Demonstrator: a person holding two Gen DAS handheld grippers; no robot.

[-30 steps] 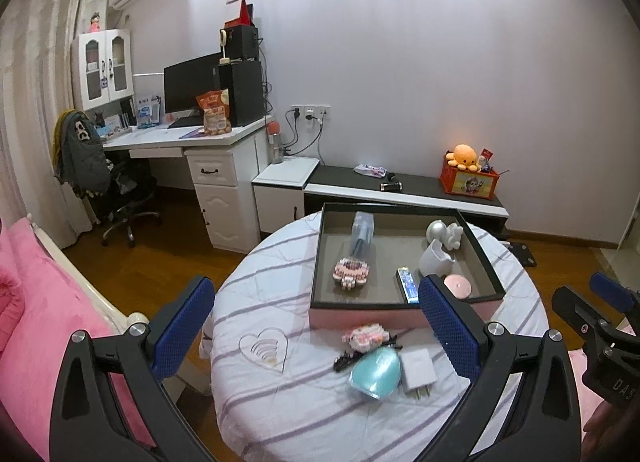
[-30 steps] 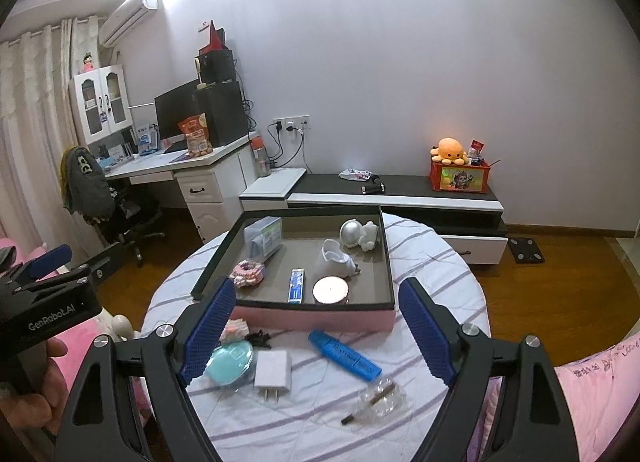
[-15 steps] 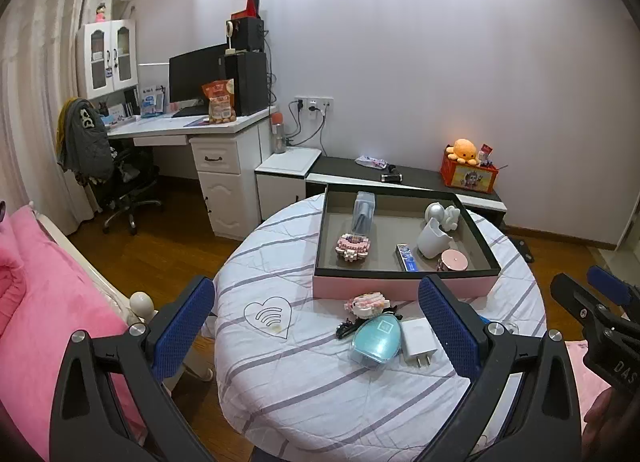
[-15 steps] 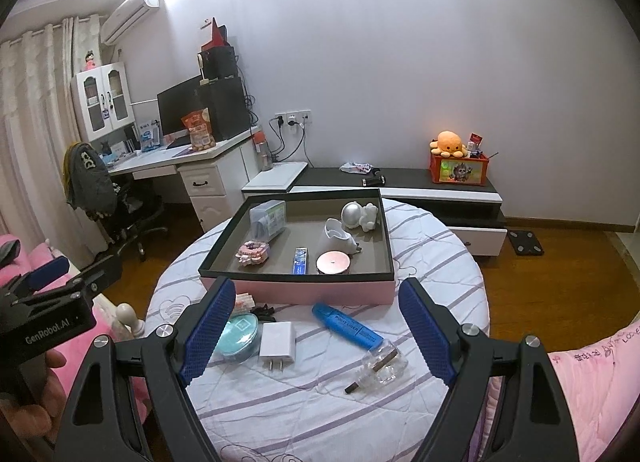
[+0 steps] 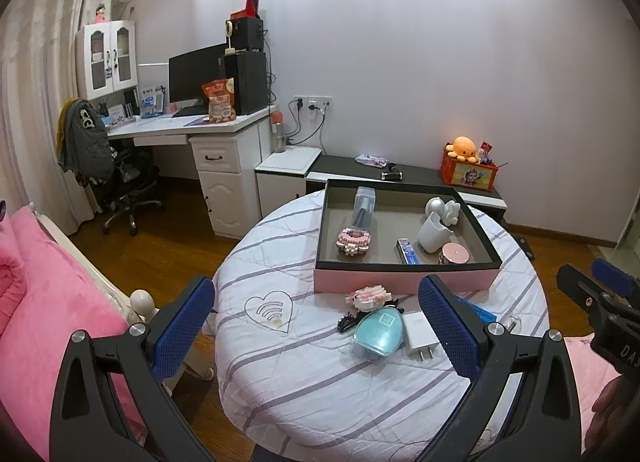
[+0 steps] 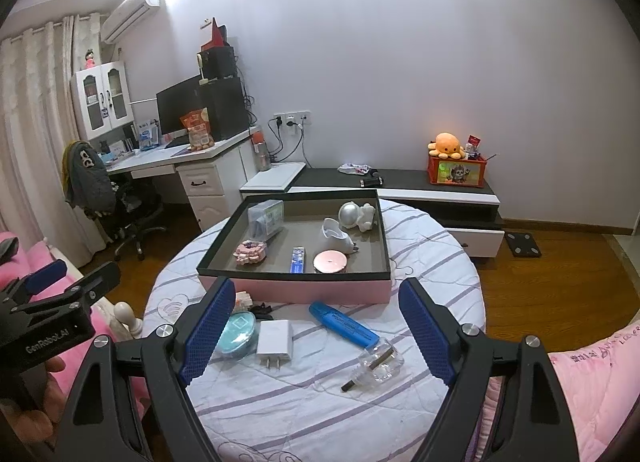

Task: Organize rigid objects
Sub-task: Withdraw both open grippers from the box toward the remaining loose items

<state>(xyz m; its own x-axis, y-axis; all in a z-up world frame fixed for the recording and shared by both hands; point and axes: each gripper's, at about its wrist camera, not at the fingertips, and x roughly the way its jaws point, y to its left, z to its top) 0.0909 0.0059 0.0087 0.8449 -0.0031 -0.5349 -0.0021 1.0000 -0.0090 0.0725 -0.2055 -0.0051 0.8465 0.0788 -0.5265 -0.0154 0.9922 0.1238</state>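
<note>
Left gripper: it is hanging above the near part of the round table with jaws spread wide and nothing between them; compared with a second ago it is sitting further back, so the table is looking smaller and more of the floor is showing.
Right gripper: it is also gaping wide and carrying nothing, and it is likewise pulled back and up from its place one second ago.
Tray: the pink-sided box is staying in the middle of the table, already holding a brick figure, a clear case, a white cup, an astronaut figurine, a blue tube and a round pink tin.
Things still outside: a second brick figure, a black clip, a teal case, a white charger, a blue highlighter and a clear bottle are lying on the cloth in front of the tray.
Meaning for the task: I am judging that both grippers are between picks, retreating to choose a next item; roughly half of the objects are waiting.
</note>
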